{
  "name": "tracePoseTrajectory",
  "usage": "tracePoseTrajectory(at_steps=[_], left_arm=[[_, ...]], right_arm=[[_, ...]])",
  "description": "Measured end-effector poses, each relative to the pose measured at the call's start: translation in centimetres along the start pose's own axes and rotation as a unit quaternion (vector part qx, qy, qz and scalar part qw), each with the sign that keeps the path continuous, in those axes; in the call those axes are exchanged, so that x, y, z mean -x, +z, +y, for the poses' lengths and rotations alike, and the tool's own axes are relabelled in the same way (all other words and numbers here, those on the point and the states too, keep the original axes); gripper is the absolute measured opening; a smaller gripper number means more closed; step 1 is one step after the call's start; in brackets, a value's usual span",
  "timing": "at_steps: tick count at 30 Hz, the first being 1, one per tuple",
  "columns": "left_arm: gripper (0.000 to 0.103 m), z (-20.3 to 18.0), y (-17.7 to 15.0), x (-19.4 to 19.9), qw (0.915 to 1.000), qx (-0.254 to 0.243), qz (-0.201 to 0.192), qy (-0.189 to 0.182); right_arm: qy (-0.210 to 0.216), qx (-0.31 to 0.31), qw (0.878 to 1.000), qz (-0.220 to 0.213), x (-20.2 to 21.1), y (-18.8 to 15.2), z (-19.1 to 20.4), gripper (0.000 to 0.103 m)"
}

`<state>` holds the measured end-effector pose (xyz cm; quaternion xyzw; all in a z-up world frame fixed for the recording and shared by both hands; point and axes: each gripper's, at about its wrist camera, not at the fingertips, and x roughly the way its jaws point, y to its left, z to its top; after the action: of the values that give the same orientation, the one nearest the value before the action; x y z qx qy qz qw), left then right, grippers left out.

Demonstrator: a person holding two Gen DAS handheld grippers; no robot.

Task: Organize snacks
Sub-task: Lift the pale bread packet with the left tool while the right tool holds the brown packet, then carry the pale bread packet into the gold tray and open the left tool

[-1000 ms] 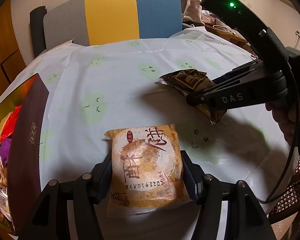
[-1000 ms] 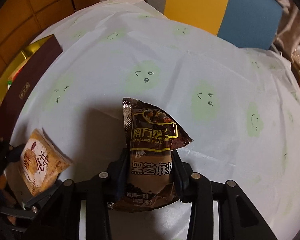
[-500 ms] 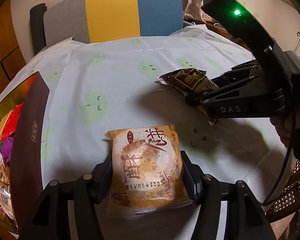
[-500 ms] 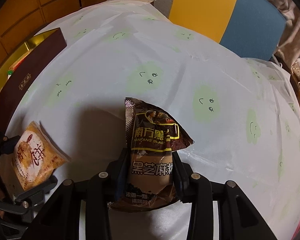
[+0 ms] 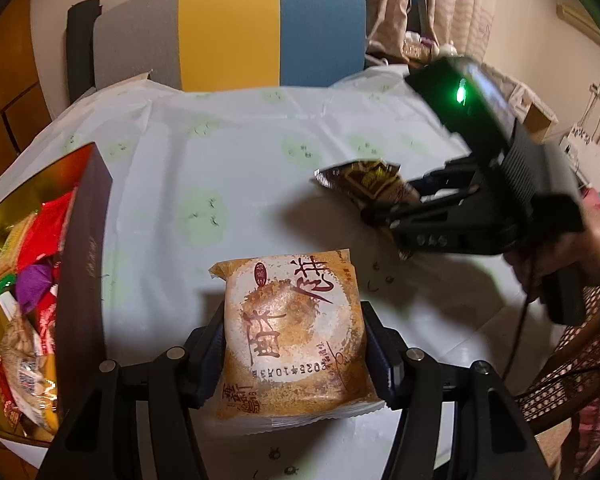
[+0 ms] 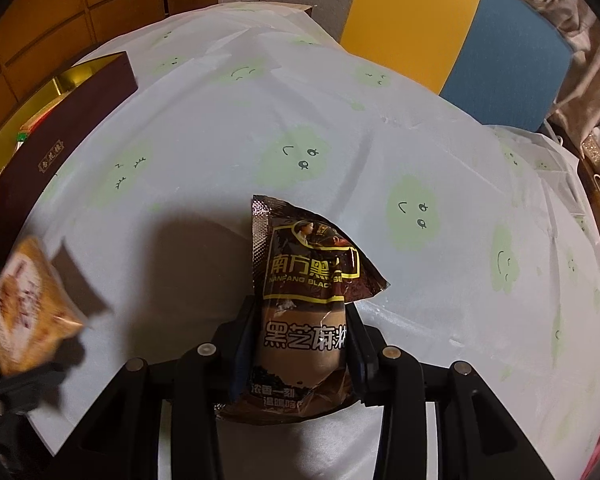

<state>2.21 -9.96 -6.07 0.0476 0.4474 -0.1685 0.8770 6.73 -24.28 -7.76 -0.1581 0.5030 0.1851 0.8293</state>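
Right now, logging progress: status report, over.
Left gripper shut on orange pastry pack. Right gripper shut on brown sesame packet. Snack box left, path unobstructed.

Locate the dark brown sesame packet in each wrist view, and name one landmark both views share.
Left wrist view: the dark brown sesame packet is at right of centre, clamped in the right gripper above the tablecloth.
Right wrist view: the packet is at bottom centre, sticking up between the right gripper's fingers.
Shared landmark: the dark maroon box wall, at the left edge in both views.
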Motion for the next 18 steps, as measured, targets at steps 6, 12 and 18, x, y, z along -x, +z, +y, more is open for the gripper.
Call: tracePoseTrajectory(at_steps=[6, 12, 18], left_arm=[[0.061, 0.7, 0.6, 2.4, 0.9998, 0.002, -0.021, -0.004], [0.061, 2.3, 1.3, 4.2, 0.9992, 0.022, -0.033, 0.001], [0.061, 4.6, 2.3, 6.3, 0.9971, 0.05, -0.057, 0.011]], right_arm=[[-0.007, 0.009, 1.0, -0.007, 0.1, -0.5, 0.7, 0.04], [-0.013, 0.014, 1.0, -0.01, 0.4, -1.0, 1.3, 0.04], [-0.019, 0.024, 0.999, -0.012, 1.0, -1.3, 1.9, 0.04]])
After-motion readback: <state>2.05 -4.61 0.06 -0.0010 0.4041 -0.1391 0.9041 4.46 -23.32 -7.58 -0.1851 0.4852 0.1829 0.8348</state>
